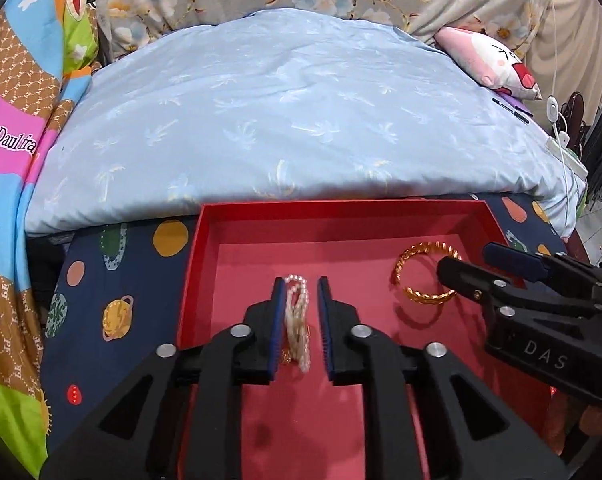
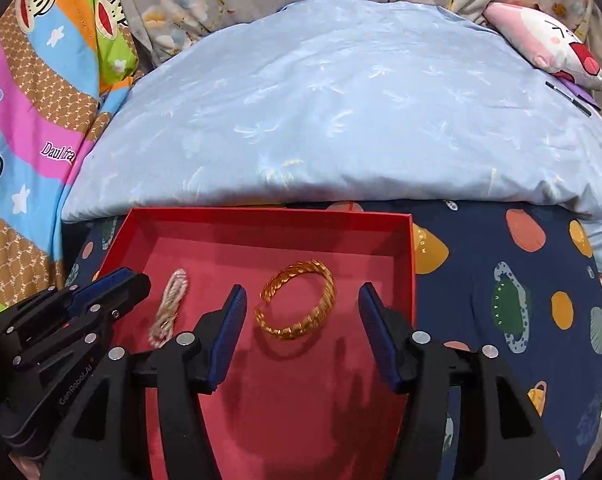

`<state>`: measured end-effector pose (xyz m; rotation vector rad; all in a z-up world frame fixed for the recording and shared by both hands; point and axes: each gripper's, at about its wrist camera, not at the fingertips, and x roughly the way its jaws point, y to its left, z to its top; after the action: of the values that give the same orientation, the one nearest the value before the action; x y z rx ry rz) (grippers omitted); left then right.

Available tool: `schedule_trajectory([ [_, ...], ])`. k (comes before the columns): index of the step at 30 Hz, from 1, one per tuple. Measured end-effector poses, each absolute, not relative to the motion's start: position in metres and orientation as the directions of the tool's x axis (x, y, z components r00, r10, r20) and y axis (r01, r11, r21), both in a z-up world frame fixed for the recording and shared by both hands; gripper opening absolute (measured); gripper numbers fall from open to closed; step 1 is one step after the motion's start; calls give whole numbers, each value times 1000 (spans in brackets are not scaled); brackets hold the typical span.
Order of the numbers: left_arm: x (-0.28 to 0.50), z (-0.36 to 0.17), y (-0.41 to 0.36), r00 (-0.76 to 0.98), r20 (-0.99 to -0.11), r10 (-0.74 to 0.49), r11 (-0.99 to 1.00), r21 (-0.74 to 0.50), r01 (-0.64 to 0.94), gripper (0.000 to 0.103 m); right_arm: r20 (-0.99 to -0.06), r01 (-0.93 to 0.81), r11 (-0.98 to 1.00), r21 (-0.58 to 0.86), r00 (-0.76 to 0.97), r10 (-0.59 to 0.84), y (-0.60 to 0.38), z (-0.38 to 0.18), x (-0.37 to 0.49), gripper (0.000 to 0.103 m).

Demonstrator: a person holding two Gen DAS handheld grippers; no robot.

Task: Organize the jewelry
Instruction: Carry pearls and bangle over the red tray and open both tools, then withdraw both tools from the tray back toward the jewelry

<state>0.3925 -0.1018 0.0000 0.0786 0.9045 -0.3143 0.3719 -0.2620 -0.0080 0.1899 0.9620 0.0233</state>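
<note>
Pearl strand (image 1: 297, 320) between parted left claw (image 1: 299, 292) pads

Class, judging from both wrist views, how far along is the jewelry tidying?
Done: pearl strand and gold bangle lie inside the red box. In hand: nothing; left gripper and right gripper straddle them, pads apart. Left: withdrawing; no lid visible.

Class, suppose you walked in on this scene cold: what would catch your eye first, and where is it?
The red box on the planet-print sheet grabs attention first. On its floor lies a gold bangle, between the open fingers of the right gripper. Left of it, a pearl strand lies between the left gripper fingers, which do not press it.
</note>
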Motion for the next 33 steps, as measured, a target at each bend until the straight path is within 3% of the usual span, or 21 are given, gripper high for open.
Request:
schedule_trajectory([
  [2, 391, 4, -97, 587, -777, -228, 957, -69, 281, 35, -804, 70, 982, 177, 586, 104, -264, -2, 366, 64],
  [8, 362, 30, -74, 635, -746, -202, 968, -51, 247, 38, -764, 65, 980, 188, 637, 105, -267, 30, 325, 66],
  [14, 307, 49, -45, 655, -733, -182, 975, -49, 216, 46, -727, 66, 987, 146, 684, 62, -261, 57, 255, 76],
  [16, 285, 50, -34, 659, -732, -173, 979, -52, 198, 54, -722, 75, 986, 146, 690, 54, -260, 59, 232, 76],
  [21, 228, 44, -13, 682, -723, -111, 985, 11, 172, 58, -735, 85, 988, 131, 677, 39, -252, 48, 167, 76],
  [33, 139, -13, 24, 577, -811, -98, 993, -40, 111, 58, -787, 176, 966, 188, 616, 41, -248, -2, 58, 76],
])
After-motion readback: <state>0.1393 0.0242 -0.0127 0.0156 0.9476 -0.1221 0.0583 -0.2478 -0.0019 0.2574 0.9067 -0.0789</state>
